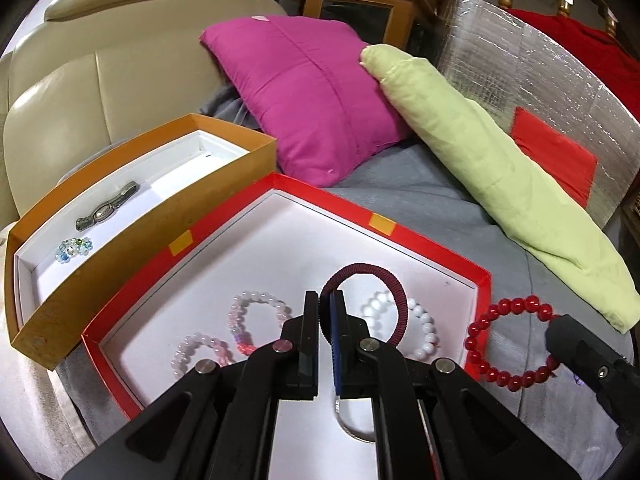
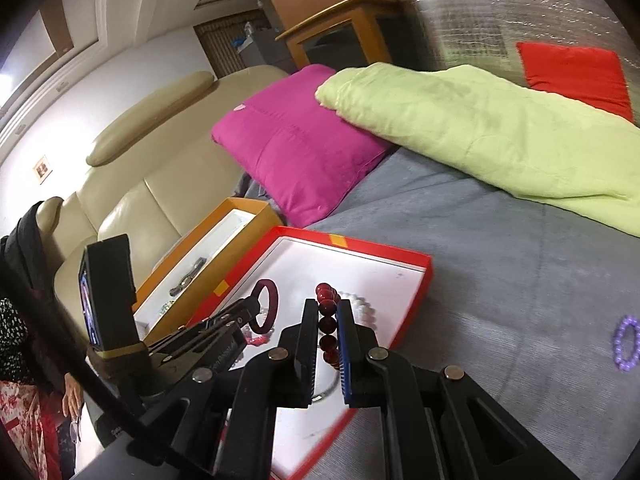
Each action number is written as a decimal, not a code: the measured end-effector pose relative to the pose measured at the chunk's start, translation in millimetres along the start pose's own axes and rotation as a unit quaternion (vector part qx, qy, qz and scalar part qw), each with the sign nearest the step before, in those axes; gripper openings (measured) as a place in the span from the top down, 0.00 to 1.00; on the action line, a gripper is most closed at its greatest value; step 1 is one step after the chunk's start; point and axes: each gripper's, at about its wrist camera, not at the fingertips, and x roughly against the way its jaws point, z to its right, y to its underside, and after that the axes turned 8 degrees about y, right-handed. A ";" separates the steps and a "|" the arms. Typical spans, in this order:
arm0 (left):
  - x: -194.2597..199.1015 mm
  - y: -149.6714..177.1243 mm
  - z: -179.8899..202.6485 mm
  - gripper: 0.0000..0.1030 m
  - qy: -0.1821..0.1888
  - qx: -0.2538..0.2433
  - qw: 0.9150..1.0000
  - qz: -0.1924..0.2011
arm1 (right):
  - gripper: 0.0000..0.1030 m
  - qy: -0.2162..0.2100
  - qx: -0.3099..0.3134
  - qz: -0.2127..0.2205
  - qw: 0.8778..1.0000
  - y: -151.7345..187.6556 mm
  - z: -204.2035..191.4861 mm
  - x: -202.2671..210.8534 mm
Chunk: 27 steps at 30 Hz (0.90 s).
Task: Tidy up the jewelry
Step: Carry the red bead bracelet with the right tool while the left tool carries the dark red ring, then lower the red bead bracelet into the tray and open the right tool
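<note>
While the left tongs (image 1: 325, 304) pinch a maroon coiled hair band (image 1: 374, 300) above the red shallow box (image 1: 436, 246), the right tongs (image 2: 325, 312) clamp a red beaded bracelet (image 2: 326, 320).

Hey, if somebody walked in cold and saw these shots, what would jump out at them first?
Probably the magenta pillow leaning against the beige sofa at the back. Next, the red tray up front with pale bead bracelets inside. Over it, the left tongs pinch a maroon hair tie, while the right tongs grip a red bead bracelet.
</note>
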 end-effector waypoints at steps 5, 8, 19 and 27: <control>-6.0 -2.1 -7.8 0.95 -0.007 0.009 1.000 -0.010 | 0.90 -0.007 0.006 -0.012 1.000 -0.5 -12.1 -16.1; -8.8 -2.8 -11.3 0.95 -0.010 0.015 1.000 -0.013 | 0.90 -0.010 0.010 -0.020 1.000 0.1 -16.9 -24.9; -26.0 -11.3 -38.8 0.95 -0.013 0.038 0.999 -0.035 | 0.90 -0.020 0.008 -0.038 0.999 -4.7 -23.8 -57.4; -40.3 -9.3 -25.9 0.95 0.007 0.019 0.998 -0.052 | 0.90 -0.015 0.004 -0.052 0.999 -5.9 -19.3 -79.6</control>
